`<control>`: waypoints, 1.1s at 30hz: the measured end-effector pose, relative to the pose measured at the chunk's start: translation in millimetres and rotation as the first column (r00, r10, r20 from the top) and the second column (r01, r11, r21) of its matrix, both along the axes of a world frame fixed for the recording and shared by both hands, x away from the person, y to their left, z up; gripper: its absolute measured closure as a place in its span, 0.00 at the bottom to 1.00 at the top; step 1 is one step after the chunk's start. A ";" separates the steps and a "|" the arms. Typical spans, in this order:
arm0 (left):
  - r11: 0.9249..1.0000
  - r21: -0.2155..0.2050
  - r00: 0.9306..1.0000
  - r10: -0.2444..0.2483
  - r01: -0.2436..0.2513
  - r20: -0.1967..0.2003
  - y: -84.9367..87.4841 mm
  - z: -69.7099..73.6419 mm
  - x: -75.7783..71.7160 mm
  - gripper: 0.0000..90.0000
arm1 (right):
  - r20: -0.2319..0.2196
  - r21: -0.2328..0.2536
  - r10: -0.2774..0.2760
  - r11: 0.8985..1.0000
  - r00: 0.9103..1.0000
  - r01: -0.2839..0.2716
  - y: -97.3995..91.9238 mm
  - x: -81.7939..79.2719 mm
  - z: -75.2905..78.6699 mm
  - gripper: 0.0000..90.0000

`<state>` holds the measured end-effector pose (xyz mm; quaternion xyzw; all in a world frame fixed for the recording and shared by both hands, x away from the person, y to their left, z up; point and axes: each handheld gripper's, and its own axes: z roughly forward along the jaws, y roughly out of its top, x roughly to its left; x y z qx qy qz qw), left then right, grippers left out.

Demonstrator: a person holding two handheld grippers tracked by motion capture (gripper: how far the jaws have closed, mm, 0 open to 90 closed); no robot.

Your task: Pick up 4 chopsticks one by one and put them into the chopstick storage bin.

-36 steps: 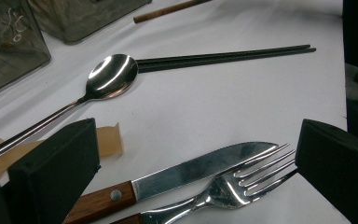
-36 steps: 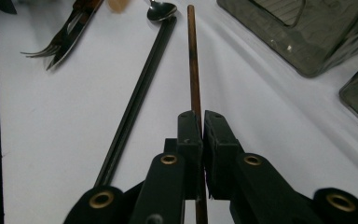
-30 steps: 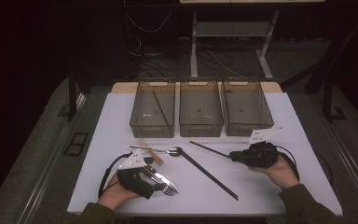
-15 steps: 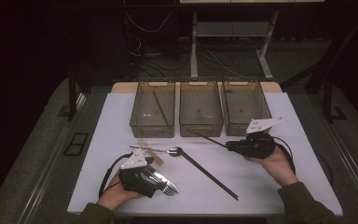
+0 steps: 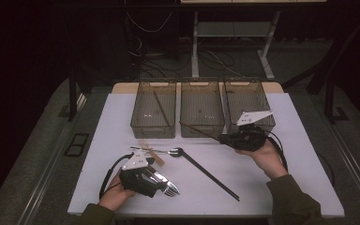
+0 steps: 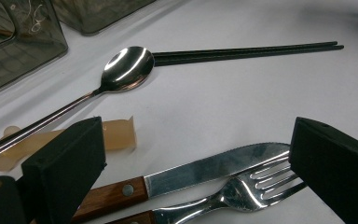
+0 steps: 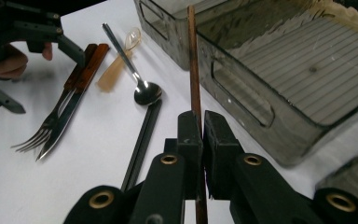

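My right gripper is shut on a brown wooden chopstick, which hangs above the table and points left along the front of the middle bin. In the right gripper view the jaws clamp that chopstick near one end, beside the bin's front wall. My left gripper rests open at the front left. Its jaws straddle a wood-handled knife and fork lying on the table.
Three smoky bins stand in a row at the back; the left bin holds another brown chopstick. A metal spoon, a pale plastic spoon and a pair of black chopsticks lie mid-table.
My right gripper has lifted the brown chopstick off the table and carried it back toward the bins. The left gripper has stayed put over the knife and fork.
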<state>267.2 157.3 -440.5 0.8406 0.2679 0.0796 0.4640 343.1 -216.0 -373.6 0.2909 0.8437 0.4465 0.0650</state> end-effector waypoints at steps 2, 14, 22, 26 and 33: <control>1.000 -0.005 1.000 0.001 -0.001 0.000 0.1 0.2 -0.1 0.04 | 0.003 -0.003 -0.004 1.000 1.000 0.004 4.2 2.2 1.5 0.95; 1.000 0.004 1.000 0.008 -0.009 0.004 0.9 0.6 -0.2 0.04 | 0.017 -0.029 -0.049 0.998 0.999 0.049 26.1 20.9 10.9 0.95; 1.000 0.004 1.000 0.010 -0.010 0.011 1.4 1.0 -0.2 0.05 | 0.018 -0.045 -0.095 0.994 0.995 0.096 38.1 36.2 16.3 0.95; 1.000 0.003 1.000 0.007 -0.007 0.014 1.4 1.1 -0.2 0.05 | 0.018 -0.053 -0.111 0.992 0.994 0.112 46.4 44.7 19.2 0.95; 1.000 -0.004 1.000 0.011 -0.011 0.005 0.9 1.5 -1.4 0.05 | 0.027 -0.059 -0.121 0.991 0.992 0.123 64.5 57.0 26.7 0.95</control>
